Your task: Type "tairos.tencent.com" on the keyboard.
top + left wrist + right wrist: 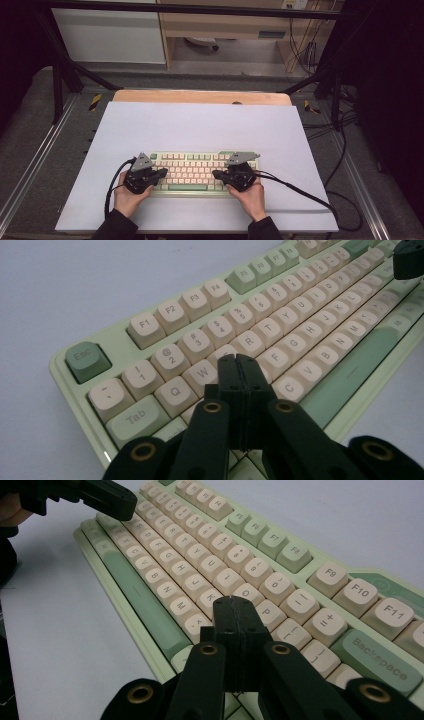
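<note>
Both pairs of jaws are pressed together with nothing between them — a closed tip makes a single blunt point, which suits poking one key at a time. The left gripper hovers over the letter keys around E and D, its tip low over the caps; whether it touches cannot be told. The right gripper hangs likewise near L and P, angled inward. The keyboard — pale green with cream keys — lies square to the person on the white mat, near its front edge, within easy reach of both hands. The grippers sit at opposite halves, probably to split the letters between them as a typist would.
</note>
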`<state>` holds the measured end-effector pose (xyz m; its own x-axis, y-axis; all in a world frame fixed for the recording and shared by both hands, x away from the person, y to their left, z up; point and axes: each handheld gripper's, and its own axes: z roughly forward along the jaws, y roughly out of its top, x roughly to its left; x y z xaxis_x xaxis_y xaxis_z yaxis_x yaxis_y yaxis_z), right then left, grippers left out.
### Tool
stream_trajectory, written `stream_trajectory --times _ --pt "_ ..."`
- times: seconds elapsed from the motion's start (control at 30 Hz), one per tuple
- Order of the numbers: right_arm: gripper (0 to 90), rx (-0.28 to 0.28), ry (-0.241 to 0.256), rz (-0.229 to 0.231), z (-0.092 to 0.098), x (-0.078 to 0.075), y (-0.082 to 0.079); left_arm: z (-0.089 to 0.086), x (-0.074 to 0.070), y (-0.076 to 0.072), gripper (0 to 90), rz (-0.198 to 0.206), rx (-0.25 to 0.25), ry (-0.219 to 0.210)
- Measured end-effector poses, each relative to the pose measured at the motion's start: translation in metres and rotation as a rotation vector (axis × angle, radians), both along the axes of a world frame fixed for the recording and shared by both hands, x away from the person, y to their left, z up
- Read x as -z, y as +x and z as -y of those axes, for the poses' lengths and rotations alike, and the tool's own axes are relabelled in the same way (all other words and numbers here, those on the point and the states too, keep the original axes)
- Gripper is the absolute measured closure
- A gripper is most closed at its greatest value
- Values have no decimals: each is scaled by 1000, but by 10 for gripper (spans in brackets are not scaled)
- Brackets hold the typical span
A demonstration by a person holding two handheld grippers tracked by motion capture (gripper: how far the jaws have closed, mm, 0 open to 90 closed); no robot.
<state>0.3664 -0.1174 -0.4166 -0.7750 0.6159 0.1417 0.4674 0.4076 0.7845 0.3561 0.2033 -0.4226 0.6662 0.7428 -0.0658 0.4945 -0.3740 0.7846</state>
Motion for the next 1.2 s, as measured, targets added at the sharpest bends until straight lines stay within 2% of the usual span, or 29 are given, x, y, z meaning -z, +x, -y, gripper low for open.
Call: stream_trajectory --times 0.33,0.8,1.2 --pt "900 -9 -2 -17 -4 5 -2 -8 -3 -2 900 2 -16 -25" --pt "900 -20 -15 -41 -8 13 -2 -9 -2 -1 900 -1 -13 -25" --pt "900 -27 -20 -41 -9 15 -2 -9 -1 -1 900 -4 -11 -21"
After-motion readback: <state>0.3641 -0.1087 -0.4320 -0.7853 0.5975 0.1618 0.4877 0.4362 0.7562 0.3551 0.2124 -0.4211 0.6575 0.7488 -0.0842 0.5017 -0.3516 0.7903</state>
